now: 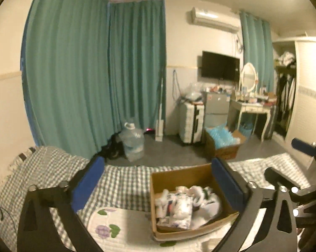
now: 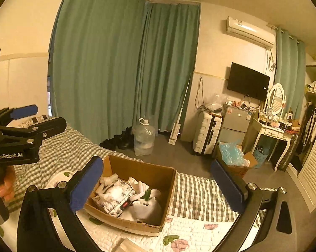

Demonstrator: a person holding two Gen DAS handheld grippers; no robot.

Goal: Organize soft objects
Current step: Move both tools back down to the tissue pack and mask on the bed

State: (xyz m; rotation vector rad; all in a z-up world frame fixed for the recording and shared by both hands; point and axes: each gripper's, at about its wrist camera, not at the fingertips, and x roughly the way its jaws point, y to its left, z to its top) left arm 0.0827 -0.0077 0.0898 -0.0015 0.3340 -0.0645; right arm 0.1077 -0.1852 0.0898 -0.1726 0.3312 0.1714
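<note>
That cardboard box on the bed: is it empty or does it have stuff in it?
Not empty: the cardboard box holds white soft items.

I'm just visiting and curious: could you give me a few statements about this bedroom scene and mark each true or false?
1. The cardboard box sits on the bed. True.
2. The box is empty. False: soft white items and a patterned packet lie inside.
3. The left tool grips a towel. False: its jaws stand open, holding nothing.
4. The right tool is open. True.
5. The curtains are red. False: green.
</note>
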